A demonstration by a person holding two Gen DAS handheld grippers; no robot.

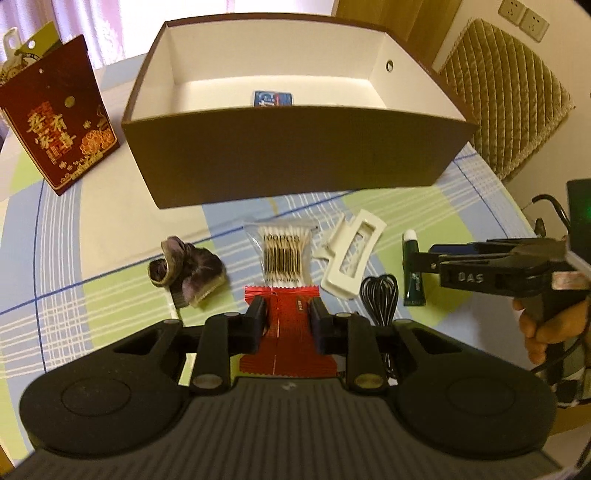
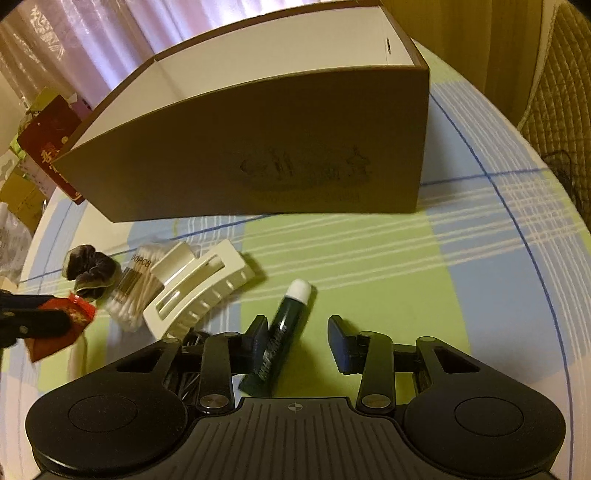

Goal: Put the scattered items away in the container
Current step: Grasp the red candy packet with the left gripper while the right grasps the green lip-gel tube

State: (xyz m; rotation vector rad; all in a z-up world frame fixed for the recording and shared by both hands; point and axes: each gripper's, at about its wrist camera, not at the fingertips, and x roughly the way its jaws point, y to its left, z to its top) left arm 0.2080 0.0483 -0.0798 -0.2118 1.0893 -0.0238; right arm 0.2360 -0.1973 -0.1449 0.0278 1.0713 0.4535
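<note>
In the left wrist view, our left gripper (image 1: 287,325) sits low in the centre of the frame, its pads pressed on both sides of a red sachet (image 1: 286,332), which it grips. At the right edge of that frame our right hand (image 1: 550,325) wraps the handle of the right gripper (image 2: 298,341), which lies level and points left toward a green tube (image 2: 282,332). In the right wrist view that gripper's jaws stand apart, lowered to the table (image 2: 388,277); the tube lies tilted between them, against the left pad and clear of the right one, its white cap toward the top of the frame.

The box (image 1: 295,155), brown outside and white inside, fills the upper middle of the left view, and a blue packet (image 1: 273,99) lies on its floor. In front of it, from left to right, lie a dark scrunchie (image 1: 188,271), a bag of cotton swabs (image 1: 282,258), a white hair claw (image 1: 351,254) and a coiled black cable (image 1: 380,299), the last just beside the tube. The sachet's upper edge touches the swab bag.

The table wears a checked cloth of green, blue and white. A dark red gift bag (image 1: 59,122) stands at the upper left, a quilted chair back (image 1: 506,96) at the upper right, with wall sockets (image 1: 522,18) above it and pink curtains (image 2: 92,37) behind.
</note>
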